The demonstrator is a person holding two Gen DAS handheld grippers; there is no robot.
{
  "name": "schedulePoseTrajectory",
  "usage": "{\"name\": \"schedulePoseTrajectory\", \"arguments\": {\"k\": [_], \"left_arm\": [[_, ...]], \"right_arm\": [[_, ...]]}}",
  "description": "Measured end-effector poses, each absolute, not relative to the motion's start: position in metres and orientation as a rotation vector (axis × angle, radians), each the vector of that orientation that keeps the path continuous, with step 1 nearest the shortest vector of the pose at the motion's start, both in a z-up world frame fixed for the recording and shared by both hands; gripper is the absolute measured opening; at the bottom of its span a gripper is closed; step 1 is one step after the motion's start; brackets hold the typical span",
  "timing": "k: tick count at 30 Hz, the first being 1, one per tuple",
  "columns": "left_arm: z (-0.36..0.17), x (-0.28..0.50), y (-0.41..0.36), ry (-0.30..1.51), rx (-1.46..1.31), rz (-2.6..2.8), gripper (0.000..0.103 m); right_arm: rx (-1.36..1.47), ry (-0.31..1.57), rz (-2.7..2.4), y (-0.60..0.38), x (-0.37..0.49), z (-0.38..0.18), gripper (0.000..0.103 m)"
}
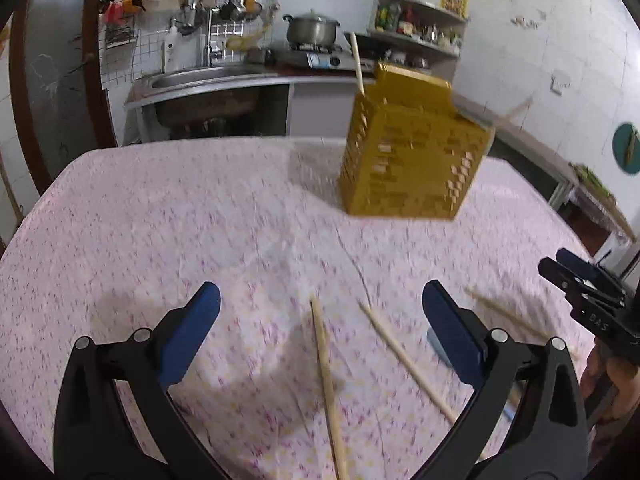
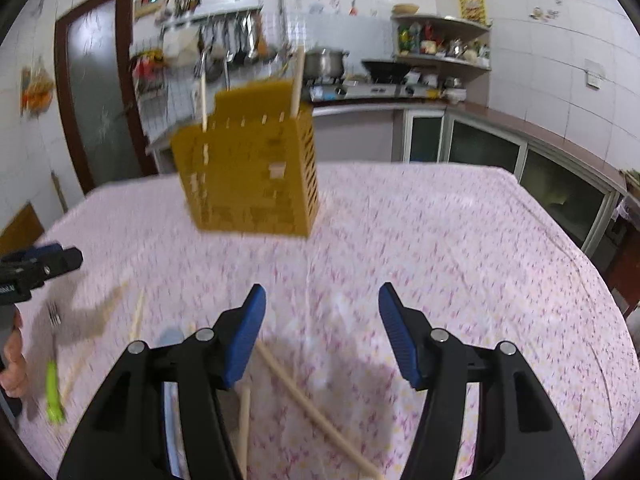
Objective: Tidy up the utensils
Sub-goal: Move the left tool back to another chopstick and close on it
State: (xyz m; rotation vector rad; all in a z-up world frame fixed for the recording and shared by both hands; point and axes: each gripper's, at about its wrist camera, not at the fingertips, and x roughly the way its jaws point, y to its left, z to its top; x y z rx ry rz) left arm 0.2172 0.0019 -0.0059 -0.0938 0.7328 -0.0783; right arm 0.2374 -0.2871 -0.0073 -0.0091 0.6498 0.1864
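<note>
Both claws stood open, nothing between the jaws. Left claw [image 1: 320, 320] was spread wide w/ two chopsticks [image 1: 326, 376] lying on the cloth-covered surface [image 1: 160, 220] just below and between its fingers; a third lay off to its right, near the right claw [image 2: 322, 320]. Right claw was open less wide, w/ chopsticks under and between its fingers too. Yellow holder [image 1: 412, 160] stood well ahead of both claws, a couple of chopsticks already upright in it. A green-handled fork [image 2: 54, 384] lay far left of the right claw.

Risks, as a guess: sticks were thin and flat on soft cloth, so closing jaws could pinch fabric or roll a stick away. Crossed sticks could get grabbed as a pair. Both claws were close together, so they could collide.
</note>
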Motion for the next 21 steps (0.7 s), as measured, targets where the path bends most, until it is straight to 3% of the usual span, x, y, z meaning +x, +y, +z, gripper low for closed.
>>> {"name": "schedulePoseTrajectory", "arguments": {"k": [5,10,14,19,21], "left_arm": [[-0.027,0.215,-0.008,0.803,-0.056,-0.091,0.096],[-0.042,0.224,-0.009,0.892,-0.061,-0.111,0.077],[-0.055,0.228,-0.008,0.942,-0.062,-0.121,0.065],[-0.059,0.231,-0.010,0.949,-0.045,-0.119,0.061],[-0.059,0.231,-0.011,0.951,-0.038,-0.115,0.055]], "right_arm": [[-0.059,0.710,0.199,-0.279,0.234,-0.021,0.058],[-0.077,0.770,0.229,-0.274,0.242,-0.028,0.056],[-0.097,0.830,0.255,-0.265,0.251,-0.036,0.045],[-0.128,0.862,0.256,-0.256,0.254,-0.040,0.043],[-0.132,0.867,0.257,-0.256,0.255,-0.041,0.040]]}}
